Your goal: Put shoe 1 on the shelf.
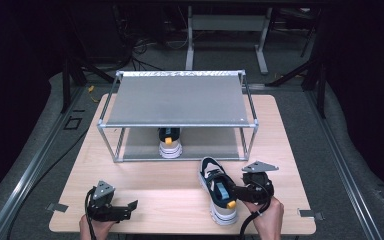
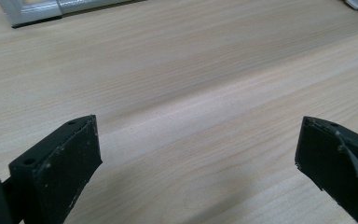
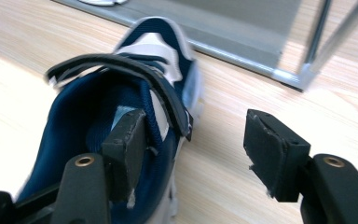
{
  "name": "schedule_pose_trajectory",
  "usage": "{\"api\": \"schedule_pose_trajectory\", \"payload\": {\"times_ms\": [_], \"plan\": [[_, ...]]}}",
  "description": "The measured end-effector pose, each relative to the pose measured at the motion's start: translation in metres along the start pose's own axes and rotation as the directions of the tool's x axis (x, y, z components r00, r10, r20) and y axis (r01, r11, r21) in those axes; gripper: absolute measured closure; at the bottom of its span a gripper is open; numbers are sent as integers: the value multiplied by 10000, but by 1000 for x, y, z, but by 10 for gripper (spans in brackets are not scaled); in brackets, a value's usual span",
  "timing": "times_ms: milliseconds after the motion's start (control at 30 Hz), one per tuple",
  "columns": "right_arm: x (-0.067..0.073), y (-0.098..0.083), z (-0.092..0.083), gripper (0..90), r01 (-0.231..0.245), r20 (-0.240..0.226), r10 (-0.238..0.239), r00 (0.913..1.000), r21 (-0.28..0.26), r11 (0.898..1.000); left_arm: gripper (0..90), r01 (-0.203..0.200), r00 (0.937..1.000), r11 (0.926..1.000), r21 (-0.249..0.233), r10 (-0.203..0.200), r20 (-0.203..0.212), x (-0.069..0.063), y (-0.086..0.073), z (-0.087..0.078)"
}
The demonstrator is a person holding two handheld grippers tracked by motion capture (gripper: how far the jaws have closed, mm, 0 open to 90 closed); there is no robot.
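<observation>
Our right gripper (image 1: 236, 192) gapes wide, one jaw dipped inside the navy shoe (image 1: 218, 192) on the table (image 1: 290, 150), gripping nothing. Our left gripper (image 2: 196, 154), equally wide, hovers empty. The high view adds a second shoe (image 1: 170, 145) under the rack (image 1: 177, 100).

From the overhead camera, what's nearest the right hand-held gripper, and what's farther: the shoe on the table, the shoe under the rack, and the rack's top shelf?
Measured from the right hand-held gripper:
1. Shoe on the table, right at it, on its left; one jaw sits inside the opening.
2. Shoe under the rack, on the lower shelf, farther back and left.
3. Rack's top shelf, beyond and above that shoe.
</observation>
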State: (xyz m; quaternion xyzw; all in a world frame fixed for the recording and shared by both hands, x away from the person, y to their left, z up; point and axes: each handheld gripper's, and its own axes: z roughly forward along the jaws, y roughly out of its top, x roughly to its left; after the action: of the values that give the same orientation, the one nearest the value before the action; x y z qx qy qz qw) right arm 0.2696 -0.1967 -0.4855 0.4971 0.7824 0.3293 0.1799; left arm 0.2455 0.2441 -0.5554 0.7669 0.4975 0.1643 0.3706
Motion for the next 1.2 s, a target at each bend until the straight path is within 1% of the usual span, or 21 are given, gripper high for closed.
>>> {"api": "schedule_pose_trajectory", "payload": {"times_ms": [100,200,267,300,333,400,467,500,633,700,800,833,900,967,1000,1033,1067,1100,1133,1167,1200], "plan": [[-4,-3,-1,367,-114,161,114,9998,9,9999,0,-9,10000,10000,11,9,-10,1,-1,-1],[-7,-7,-7,307,-286,65,288,9996,-241,9993,0,0,10000,10000,-7,0,-22,1,-1,-1],[-8,-9,-13,242,-372,-29,371,9993,-427,9984,0,-17,10000,10000,-6,17,-36,1,-2,0],[-8,-10,-16,217,-379,-46,377,9993,-486,9981,0,-7,10000,10000,-8,7,-47,1,-2,0],[-9,-11,-19,207,-365,-218,353,9991,-563,9977,0,-14,10000,10000,-28,13,-30,1,-2,0],[-7,-13,-24,172,-367,-251,350,9991,-737,9966,0,-9,10000,10000,-41,9,-63,0,-3,0],[-6,-16,-29,168,-295,-385,268,9989,-710,9970,0,-10,10000,10000,5,10,-37,1,-3,0],[-5,-18,-32,158,-304,-419,270,9988,-819,9962,0,-20,10000,10000,21,20,-57,1,-3,0],[-2,-23,-38,130,-274,-475,237,9986,-791,9965,0,-66,9999,10000,20,66,-112,0,-3,1],[1,-26,-38,71,-319,-485,279,9984,-846,9959,0,-57,9999,10000,19,57,-113,0,-2,1],[5,-29,-36,15,-287,-487,247,9985,-821,9962,0,-121,9999,9999,26,122,-116,-1,-1,0],[8,-30,-35,0,-222,-330,195,9993,-809,9965,0,-92,9999,10000,-22,92,-121,-1,0,-1],[13,-33,-33,0,-218,-346,190,9992,-825,9964,0,-94,9998,9999,-59,93,-175,-1,0,-2],[18,-36,-29,0,-143,-236,125,9996,-768,9969,0,-61,9998,9999,-85,59,-211,-1,-1,-2],[20,-38,-26,0,-135,-353,109,9993,-750,9971,0,-69,9997,9999,-80,67,-217,0,-1,-3],[23,-39,-24,0,-84,-152,74,9999,-655,9978,0,-89,9997,9999,-54,88,-206,0,-1,-3],[24,-40,-21,0,-111,-497,75,9987,-738,9972,0,-91,9997,10000,-39,90,-212,0,-2,-2],[25,-41,-19,0,-82,-741,26,9972,-753,9971,0,-91,9997,10000,-31,90,-213,0,-2,-2],[29,-41,-18,0,36,112,-32,9999,-414,9991,0,-108,9997,9999,-43,107,-210,0,-2,-3],[30,-42,-15,0,-19,-246,4,9997,-610,9981,0,-92,9997,9999,-85,90,-222,0,-2,-3],[31,-42,-13,0,-40,-267,24,9996,-611,9981,0,-87,9997,9999,-109,85,-235,0,-2,-3]]}}
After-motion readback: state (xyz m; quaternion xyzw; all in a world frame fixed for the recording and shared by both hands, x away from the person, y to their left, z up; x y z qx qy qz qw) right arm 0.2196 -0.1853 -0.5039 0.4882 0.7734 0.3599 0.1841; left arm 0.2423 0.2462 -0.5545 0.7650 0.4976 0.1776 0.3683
